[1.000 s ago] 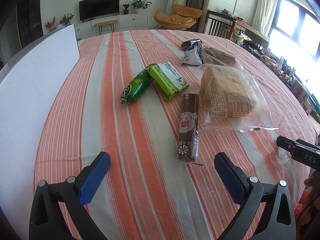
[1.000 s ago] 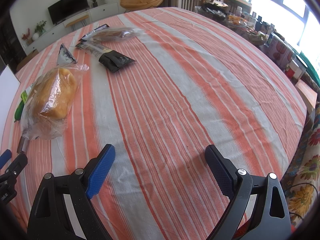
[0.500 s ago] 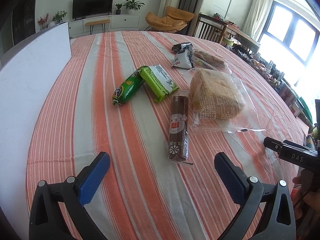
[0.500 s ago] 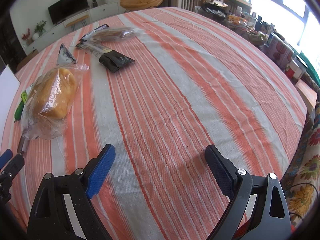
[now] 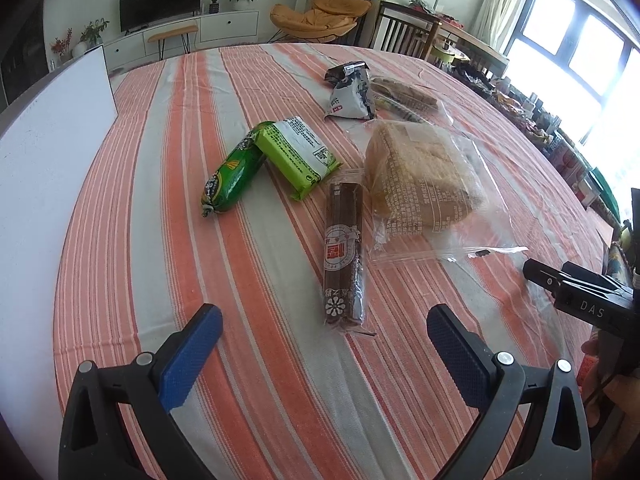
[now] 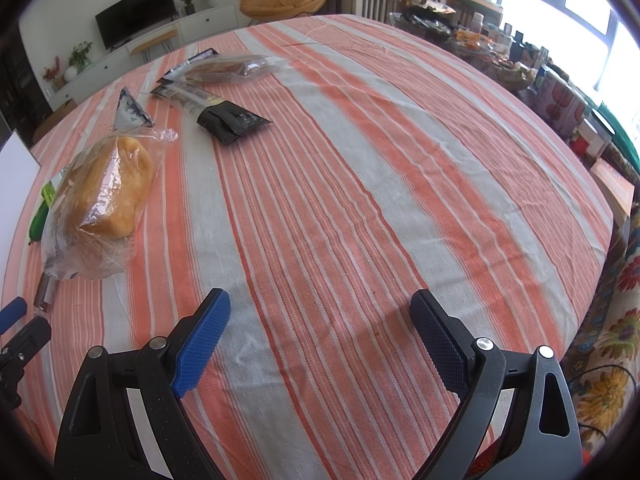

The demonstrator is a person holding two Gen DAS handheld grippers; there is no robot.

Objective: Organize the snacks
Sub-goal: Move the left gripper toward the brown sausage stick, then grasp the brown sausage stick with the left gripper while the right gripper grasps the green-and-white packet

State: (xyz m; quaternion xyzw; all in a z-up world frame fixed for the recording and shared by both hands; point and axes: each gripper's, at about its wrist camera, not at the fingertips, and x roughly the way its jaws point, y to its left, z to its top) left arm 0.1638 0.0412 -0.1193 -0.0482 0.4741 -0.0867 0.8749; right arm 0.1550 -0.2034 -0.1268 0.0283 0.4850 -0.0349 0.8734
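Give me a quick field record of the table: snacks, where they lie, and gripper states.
surface: striped tablecloth
nearest snack: brown stick pack, lying flat ahead of the left gripper
beside it: bagged bread, to its right
green snacks: dark green sausage pack touching light green bar
far snacks: black-and-white pouch; black packet
left gripper: jaws open, empty
right gripper: jaws open, empty, over bare cloth
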